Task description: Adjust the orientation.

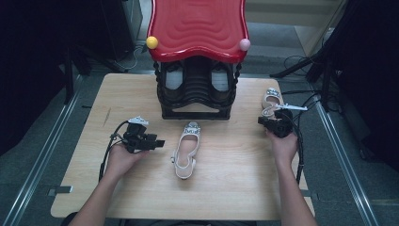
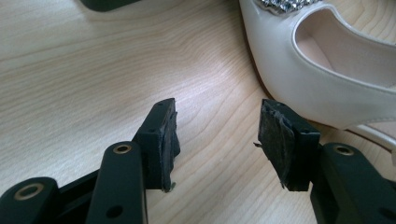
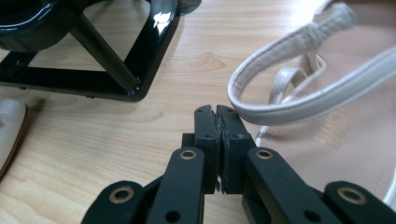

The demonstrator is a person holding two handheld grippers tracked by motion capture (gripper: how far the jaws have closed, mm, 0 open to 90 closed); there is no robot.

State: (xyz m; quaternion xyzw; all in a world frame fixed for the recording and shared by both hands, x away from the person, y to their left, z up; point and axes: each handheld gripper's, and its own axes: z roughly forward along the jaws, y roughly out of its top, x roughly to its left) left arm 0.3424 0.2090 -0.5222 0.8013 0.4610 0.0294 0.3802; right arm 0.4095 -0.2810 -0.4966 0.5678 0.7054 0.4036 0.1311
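Note:
A cream slingback shoe (image 1: pixel 187 149) with a jewelled toe lies in the middle of the wooden table (image 1: pixel 141 197). My left gripper (image 1: pixel 160 142) rests just left of it, open, jaws pointing at the shoe with nothing between them. In the left gripper view the shoe (image 2: pixel 317 79) sits close beyond the right jaw of my left gripper (image 2: pixel 217 140). A second cream shoe (image 1: pixel 271 101) lies at the table's right edge. My right gripper (image 1: pixel 261 121) is shut and empty beside that shoe's heel. In the right gripper view the shoe's strap (image 3: pixel 299 65) curves just right of the closed tips of my right gripper (image 3: pixel 218 116).
A black shoe rack (image 1: pixel 196 92) with a red wavy top (image 1: pixel 197 26) stands at the back middle of the table, holding dark shoes. Its black base frame (image 3: pixel 93 56) lies left of my right gripper. Cables trail from both grippers.

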